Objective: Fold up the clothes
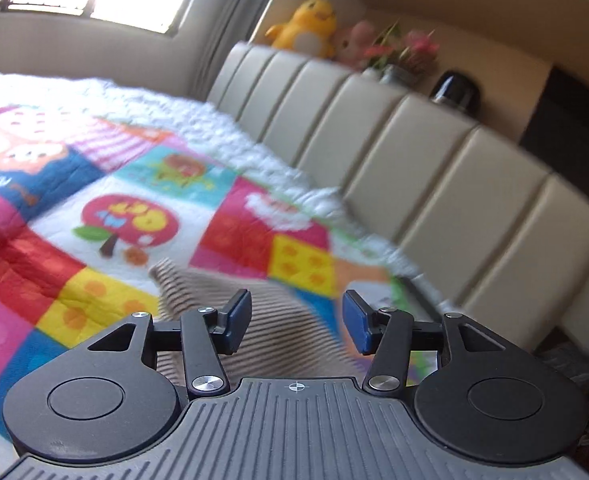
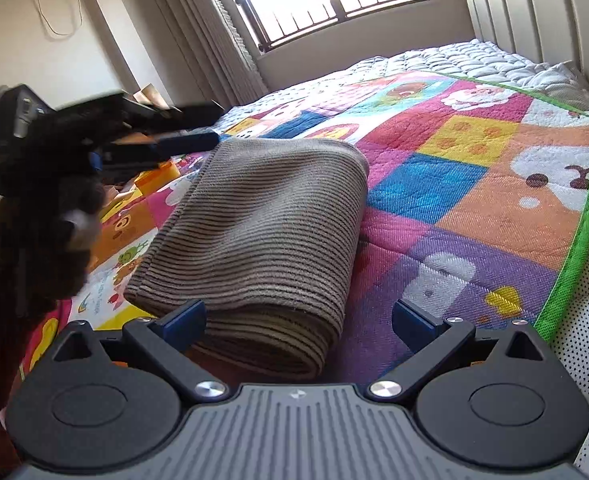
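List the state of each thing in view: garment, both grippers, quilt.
Garment: folded in layers, lying flat on the quilt, held by neither gripper.
Left gripper: open, empty, above the garment, blurred.
Right gripper: open wide, empty, at the garment's near folded edge.
Quilt: spread flat over the bed.
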Action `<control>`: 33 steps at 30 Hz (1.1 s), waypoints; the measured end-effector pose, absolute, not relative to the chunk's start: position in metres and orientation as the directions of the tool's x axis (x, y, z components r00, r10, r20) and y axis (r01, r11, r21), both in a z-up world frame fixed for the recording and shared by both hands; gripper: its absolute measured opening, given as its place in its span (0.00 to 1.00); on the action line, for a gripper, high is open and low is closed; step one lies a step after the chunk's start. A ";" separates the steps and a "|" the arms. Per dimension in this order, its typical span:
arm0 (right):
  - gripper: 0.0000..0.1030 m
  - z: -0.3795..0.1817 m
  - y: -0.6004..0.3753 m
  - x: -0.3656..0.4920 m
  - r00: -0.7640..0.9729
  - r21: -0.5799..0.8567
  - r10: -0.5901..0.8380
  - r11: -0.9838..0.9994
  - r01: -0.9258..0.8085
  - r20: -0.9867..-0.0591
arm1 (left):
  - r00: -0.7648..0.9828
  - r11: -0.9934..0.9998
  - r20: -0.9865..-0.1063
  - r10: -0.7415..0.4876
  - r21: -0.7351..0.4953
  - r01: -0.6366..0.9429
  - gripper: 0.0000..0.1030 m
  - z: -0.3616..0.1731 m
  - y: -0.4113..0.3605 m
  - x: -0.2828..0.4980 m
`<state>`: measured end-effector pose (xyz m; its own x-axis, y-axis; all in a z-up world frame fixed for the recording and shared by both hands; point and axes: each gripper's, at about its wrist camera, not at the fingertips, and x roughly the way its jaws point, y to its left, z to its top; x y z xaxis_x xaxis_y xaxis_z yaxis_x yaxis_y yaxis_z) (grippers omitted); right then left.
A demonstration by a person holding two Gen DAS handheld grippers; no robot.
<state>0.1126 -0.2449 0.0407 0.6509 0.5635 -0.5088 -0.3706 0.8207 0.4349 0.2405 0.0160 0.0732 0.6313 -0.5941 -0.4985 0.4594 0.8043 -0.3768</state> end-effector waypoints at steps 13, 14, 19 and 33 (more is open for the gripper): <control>0.88 0.052 -0.231 0.258 0.588 0.497 0.577 0.809 -0.315 -0.567 | 0.589 0.789 -0.525 -0.614 -0.431 0.439 0.50 0.040 0.056 0.236; 0.71 0.052 -0.228 0.259 0.586 0.491 0.578 0.809 -0.322 -0.568 | 0.591 0.792 -0.528 -0.610 -0.427 0.437 0.50 0.040 0.056 0.236; 0.62 0.055 -0.212 0.264 0.578 0.463 0.581 0.811 -0.357 -0.573 | 0.595 0.799 -0.534 -0.601 -0.416 0.434 0.52 0.037 0.062 0.237; 0.76 0.046 -0.242 0.207 0.608 0.521 0.572 0.805 -0.284 -0.551 | 0.668 0.855 -0.538 -0.514 -0.380 0.352 0.76 0.054 0.066 0.208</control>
